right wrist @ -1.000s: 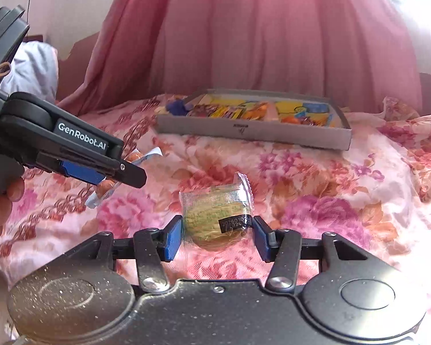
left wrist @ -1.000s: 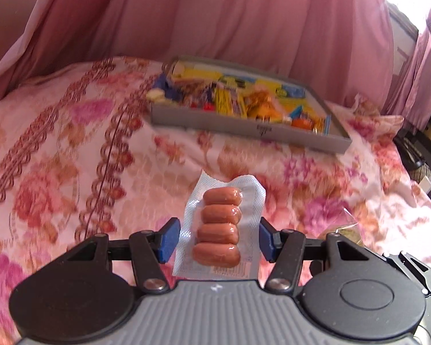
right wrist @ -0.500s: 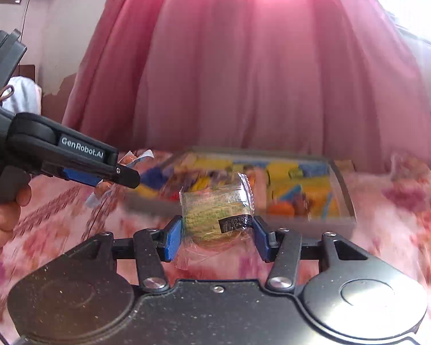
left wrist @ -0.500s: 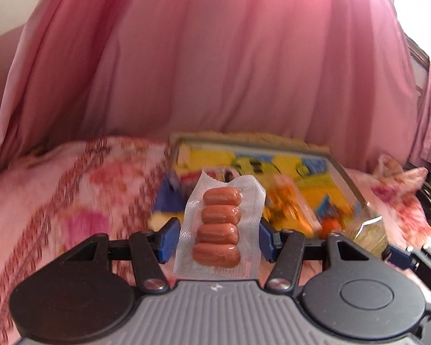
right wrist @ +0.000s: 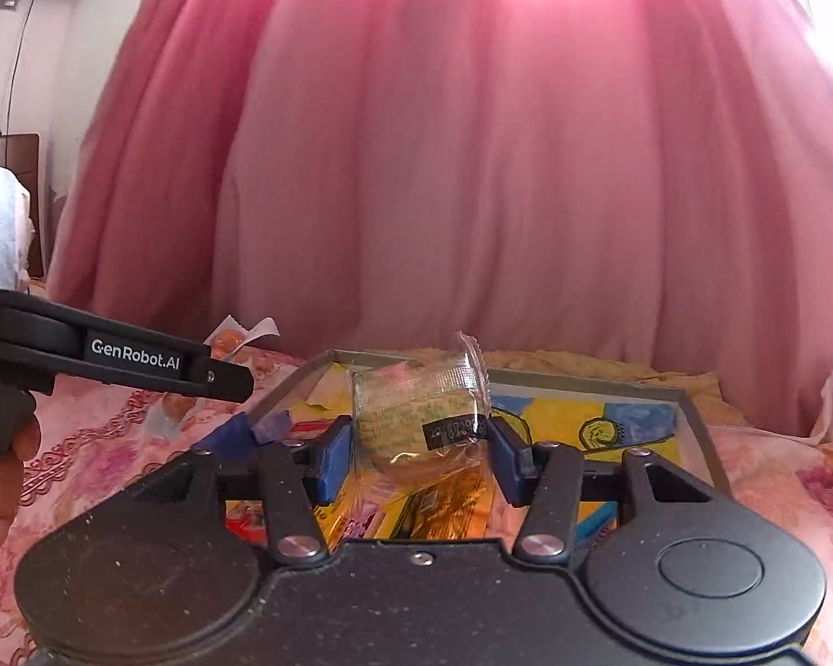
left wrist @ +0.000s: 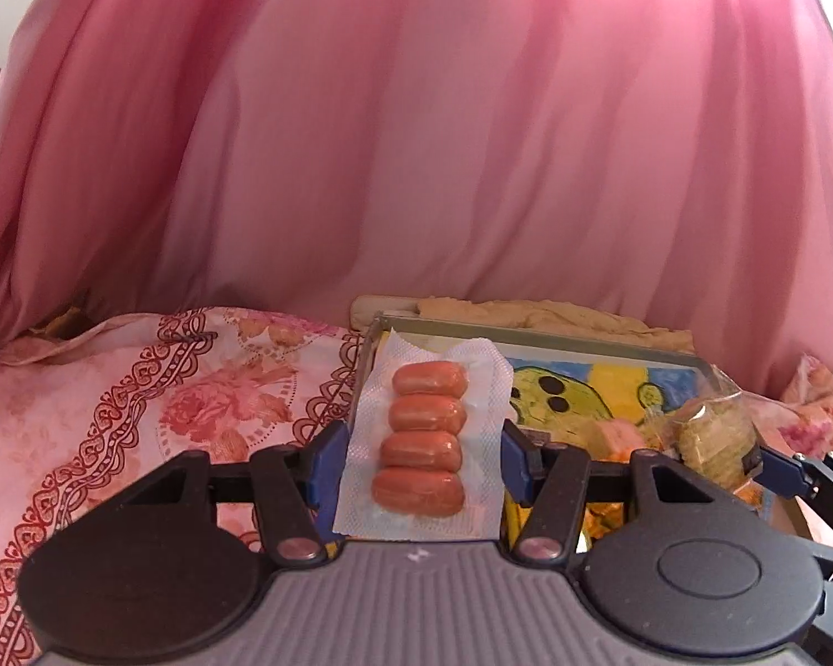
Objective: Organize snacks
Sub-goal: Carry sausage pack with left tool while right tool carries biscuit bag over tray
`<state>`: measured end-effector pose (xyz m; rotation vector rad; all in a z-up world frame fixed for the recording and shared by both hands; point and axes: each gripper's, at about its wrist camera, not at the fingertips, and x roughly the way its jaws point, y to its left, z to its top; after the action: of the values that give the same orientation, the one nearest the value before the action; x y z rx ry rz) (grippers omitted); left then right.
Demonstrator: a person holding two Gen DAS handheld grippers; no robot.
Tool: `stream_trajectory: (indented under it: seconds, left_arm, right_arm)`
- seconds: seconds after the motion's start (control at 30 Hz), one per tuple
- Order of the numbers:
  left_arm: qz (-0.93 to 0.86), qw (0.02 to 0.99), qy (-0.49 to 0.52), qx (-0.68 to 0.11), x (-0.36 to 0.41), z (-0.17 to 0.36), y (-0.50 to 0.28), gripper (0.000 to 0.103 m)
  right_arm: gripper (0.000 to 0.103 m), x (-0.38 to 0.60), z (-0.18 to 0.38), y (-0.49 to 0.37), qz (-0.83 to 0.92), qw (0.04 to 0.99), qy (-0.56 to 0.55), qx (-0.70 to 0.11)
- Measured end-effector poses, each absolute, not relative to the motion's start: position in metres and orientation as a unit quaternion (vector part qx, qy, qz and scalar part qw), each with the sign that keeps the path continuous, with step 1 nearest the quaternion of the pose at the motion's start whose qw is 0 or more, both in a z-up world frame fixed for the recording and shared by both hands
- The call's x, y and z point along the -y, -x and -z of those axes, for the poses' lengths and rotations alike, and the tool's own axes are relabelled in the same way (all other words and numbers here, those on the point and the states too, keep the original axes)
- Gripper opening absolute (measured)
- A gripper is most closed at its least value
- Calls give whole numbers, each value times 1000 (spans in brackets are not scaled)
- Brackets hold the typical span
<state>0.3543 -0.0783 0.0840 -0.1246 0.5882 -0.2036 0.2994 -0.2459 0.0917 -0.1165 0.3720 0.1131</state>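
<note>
My left gripper (left wrist: 419,458) is shut on a clear pack of small sausages (left wrist: 425,438), held upright over the left end of the grey snack tray (left wrist: 527,333). My right gripper (right wrist: 419,452) is shut on a clear-wrapped greenish cake (right wrist: 416,422), held above the tray (right wrist: 694,416), whose yellow and blue lining shows behind it. The wrapped cake also shows at the right of the left wrist view (left wrist: 716,433). The left gripper's arm (right wrist: 139,361) reaches in from the left of the right wrist view with the sausage pack's edge (right wrist: 239,336) showing past it.
The tray lies on a pink floral bedspread (left wrist: 139,416). Several wrapped snacks (right wrist: 427,505) lie in the tray under my right gripper. A pink curtain (left wrist: 416,139) hangs close behind the tray. A yellowish cloth (left wrist: 555,313) is bunched behind the tray's far rim.
Both grippers have moved forward from over the bedspread to above the tray, each keeping its snack. The tray now sits directly under the fingers instead of far ahead.
</note>
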Motion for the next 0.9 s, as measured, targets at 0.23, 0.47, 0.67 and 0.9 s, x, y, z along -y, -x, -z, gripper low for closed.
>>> stream_trajectory:
  seconds: [0.23, 0.47, 0.67, 0.9]
  left_arm:
    - [96, 946, 68, -303, 75, -71, -365, 61]
    - [97, 939, 72, -320, 76, -60, -368, 61]
    - [100, 937, 73, -326, 78, -57, -368, 61]
    - [101, 935, 68, -333, 80, -54, -368, 62]
  right_arm:
    - [53, 242, -83, -315, -53, 977, 68, -197]
    - [53, 237, -70, -324, -59, 971, 68, -221]
    - [53, 236, -60, -323, -61, 968, 71, -234]
    - [53, 235, -56, -325, -63, 966, 74, -241]
